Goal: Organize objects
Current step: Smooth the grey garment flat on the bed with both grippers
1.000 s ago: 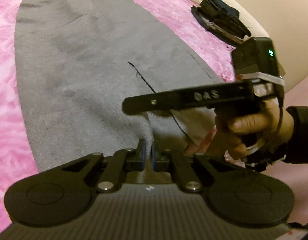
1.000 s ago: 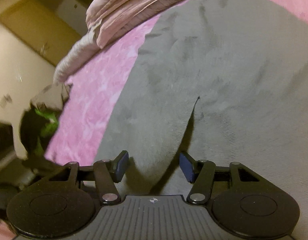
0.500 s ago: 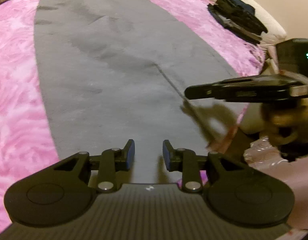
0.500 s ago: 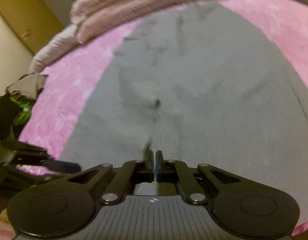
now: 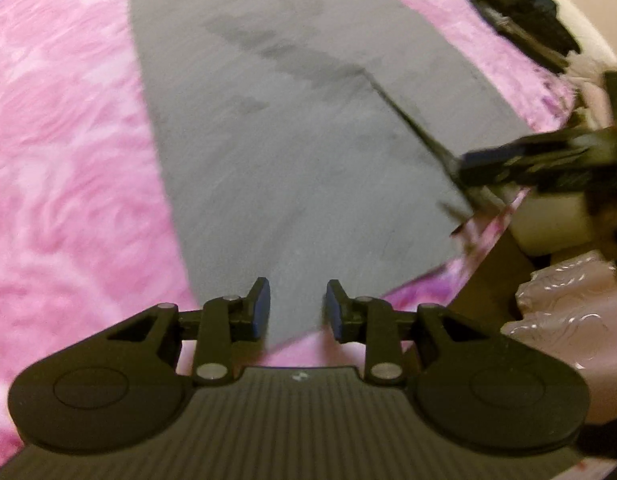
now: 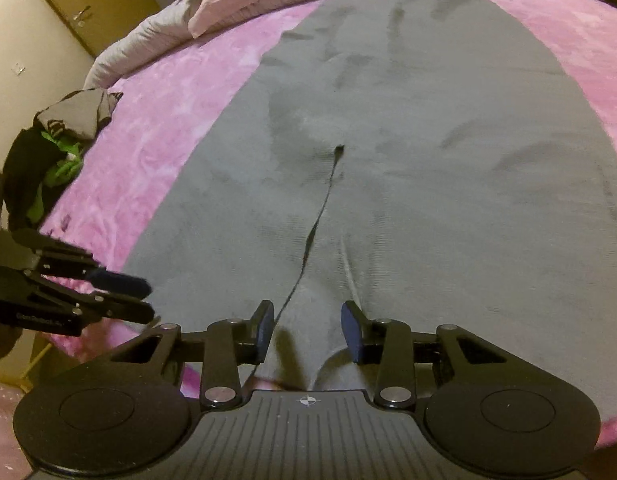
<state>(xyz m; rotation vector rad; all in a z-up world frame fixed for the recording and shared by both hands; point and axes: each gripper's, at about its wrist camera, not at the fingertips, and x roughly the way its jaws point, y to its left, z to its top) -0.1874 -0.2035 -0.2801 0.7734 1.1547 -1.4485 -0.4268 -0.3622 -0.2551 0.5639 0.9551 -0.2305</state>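
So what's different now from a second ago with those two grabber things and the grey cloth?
The left gripper let go of the grey garment hem and is open. The right gripper pinched the hem, then its jaws have just been opening. The garment stayed on the pink blanket, now flatter.

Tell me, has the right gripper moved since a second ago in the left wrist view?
Yes. The right gripper has slid from over the grey garment out to its right edge.
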